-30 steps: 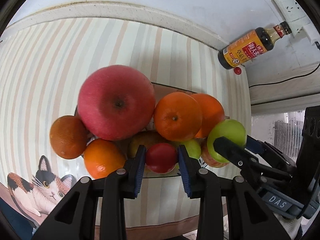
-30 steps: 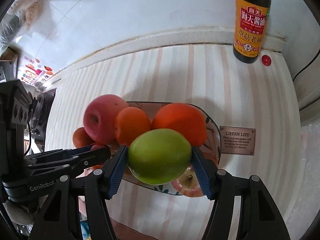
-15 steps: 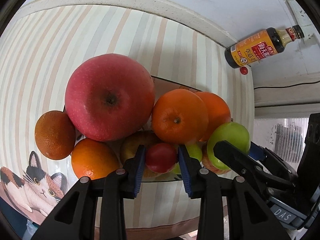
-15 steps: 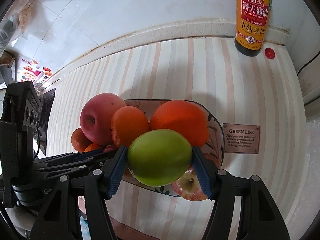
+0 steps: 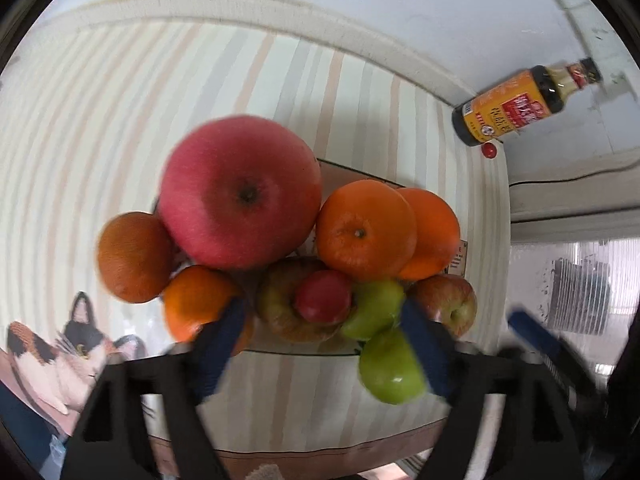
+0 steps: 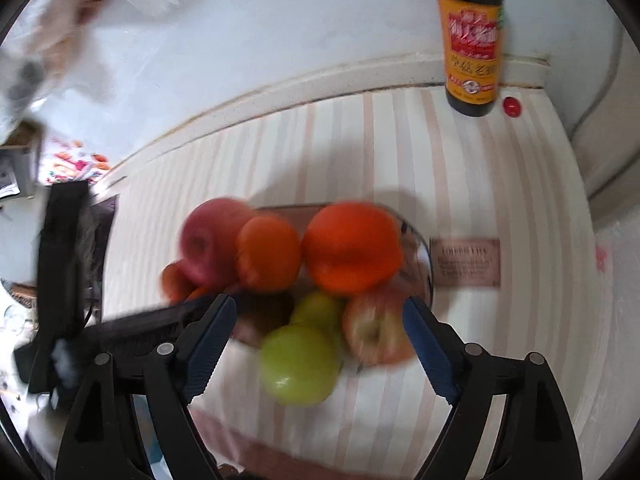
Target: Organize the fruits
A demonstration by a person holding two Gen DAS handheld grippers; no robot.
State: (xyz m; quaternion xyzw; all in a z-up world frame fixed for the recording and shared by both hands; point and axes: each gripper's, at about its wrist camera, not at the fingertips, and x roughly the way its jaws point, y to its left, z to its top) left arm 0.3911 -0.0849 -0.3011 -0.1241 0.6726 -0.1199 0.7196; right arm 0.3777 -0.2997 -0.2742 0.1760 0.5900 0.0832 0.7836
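A striped tablecloth covers the table against a white wall; a soy sauce bottle stands at the back. The fruit plate is piled with apples and oranges. The left gripper has just spread wide, the small red fruit lying free on the pile. The right gripper has just been opening too; the green apple sits at the plate's near edge, untouched.

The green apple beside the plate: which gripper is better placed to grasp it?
Right: the right gripper, jaws just opened, frames the green apple; the left gripper, also just opened, has it behind one finger.
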